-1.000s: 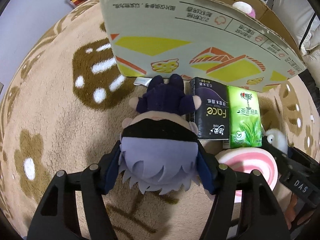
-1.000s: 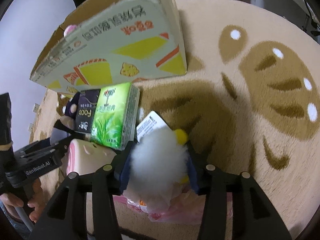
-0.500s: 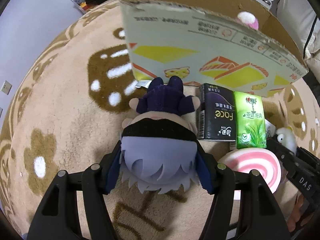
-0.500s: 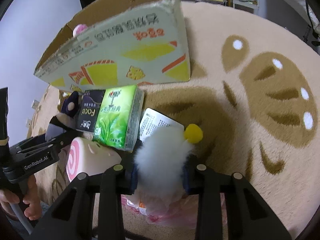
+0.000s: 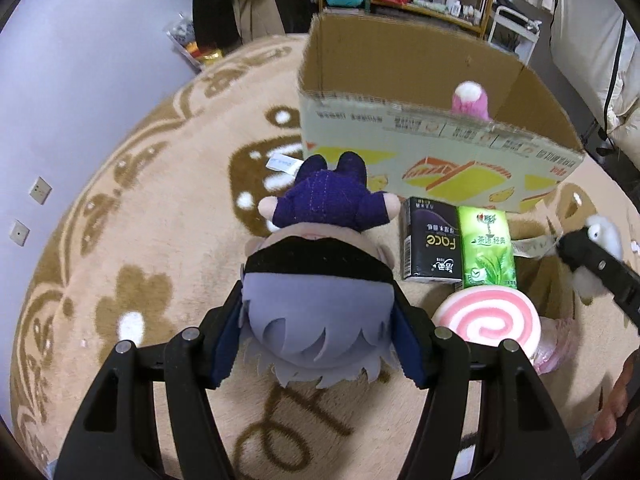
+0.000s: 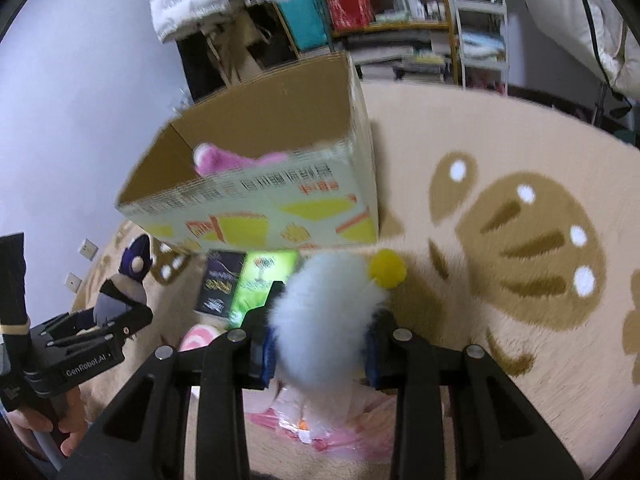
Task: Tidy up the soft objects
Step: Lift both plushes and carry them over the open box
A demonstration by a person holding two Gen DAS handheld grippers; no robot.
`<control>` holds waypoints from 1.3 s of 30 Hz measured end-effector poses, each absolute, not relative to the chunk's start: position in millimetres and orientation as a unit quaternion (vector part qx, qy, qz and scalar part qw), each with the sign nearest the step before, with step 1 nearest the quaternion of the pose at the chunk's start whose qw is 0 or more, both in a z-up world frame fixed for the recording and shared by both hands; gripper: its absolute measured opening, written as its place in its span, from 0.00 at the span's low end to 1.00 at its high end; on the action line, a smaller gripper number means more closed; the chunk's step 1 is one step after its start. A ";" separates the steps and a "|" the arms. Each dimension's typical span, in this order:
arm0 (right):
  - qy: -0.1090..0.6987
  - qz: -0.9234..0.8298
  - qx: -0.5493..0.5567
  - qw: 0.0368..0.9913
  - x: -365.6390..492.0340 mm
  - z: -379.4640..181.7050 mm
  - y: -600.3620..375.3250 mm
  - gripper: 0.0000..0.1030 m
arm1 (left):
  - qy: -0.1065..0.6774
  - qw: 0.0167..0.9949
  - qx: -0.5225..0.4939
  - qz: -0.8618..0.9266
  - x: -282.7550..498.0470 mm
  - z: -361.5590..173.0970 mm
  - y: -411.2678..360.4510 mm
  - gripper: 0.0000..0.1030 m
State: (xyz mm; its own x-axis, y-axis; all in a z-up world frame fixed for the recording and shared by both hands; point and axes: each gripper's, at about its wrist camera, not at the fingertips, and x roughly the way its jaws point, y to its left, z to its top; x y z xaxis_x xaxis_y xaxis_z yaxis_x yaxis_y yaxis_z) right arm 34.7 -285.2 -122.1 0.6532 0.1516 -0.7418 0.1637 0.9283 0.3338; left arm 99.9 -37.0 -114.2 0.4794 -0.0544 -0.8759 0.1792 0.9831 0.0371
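Both jaws grip plush: left gripper [image 5: 318,340] holds doll [image 5: 320,280], feet toward box [image 5: 400,140]; right gripper [image 6: 318,348] holds white toy [image 6: 320,320].

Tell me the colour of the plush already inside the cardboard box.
Pink with a white tip; the left wrist view shows it best.

Matte black plastic tongs: the left tongs [image 5: 320,344] and right tongs [image 6: 320,356] each carry two angular, strutted fingers, blue pads [image 5: 224,344] on the inner faces and silver round-head screws at the joints. White "GenRobot.AI" lettering marks the left unit's body; bare-skinned fingers [image 6: 68,420] wrap its pale handle.
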 end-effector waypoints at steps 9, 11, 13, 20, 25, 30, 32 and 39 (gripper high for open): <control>0.341 0.010 0.172 0.924 17.2 -79.1 -275.8 0.34 | 0.440 0.893 0.075 -0.058 80.2 -75.4 -32.7 0.63; 0.330 0.014 0.170 0.928 16.1 -71.7 -273.0 0.34 | 0.424 0.901 0.077 -0.056 77.5 -67.3 -32.6 0.63; 0.318 0.016 0.163 0.934 15.9 -61.6 -269.3 0.34 | 0.403 0.910 0.085 -0.054 75.7 -58.3 -33.4 0.63; 0.287 0.025 0.157 0.945 24.8 -39.4 -266.4 0.34 | 0.371 0.922 0.085 -0.066 81.6 -39.4 -35.3 0.63; 0.274 0.028 0.153 0.949 39.0 -30.6 -270.3 0.34 | 0.354 0.929 0.085 -0.071 94.0 -28.5 -41.5 0.63; 0.268 0.034 0.143 0.952 56.9 -26.1 -275.4 0.34 | 0.338 0.934 0.091 -0.074 111.8 -22.3 -49.5 0.63; 0.265 0.036 0.142 0.953 62.6 -25.3 -277.4 0.34 | 0.335 0.934 0.093 -0.076 119.2 -20.8 -53.0 0.63; 0.261 0.047 0.139 0.954 88.9 -27.6 -280.5 0.34 | 0.330 0.934 0.108 -0.080 145.8 -22.8 -65.2 0.63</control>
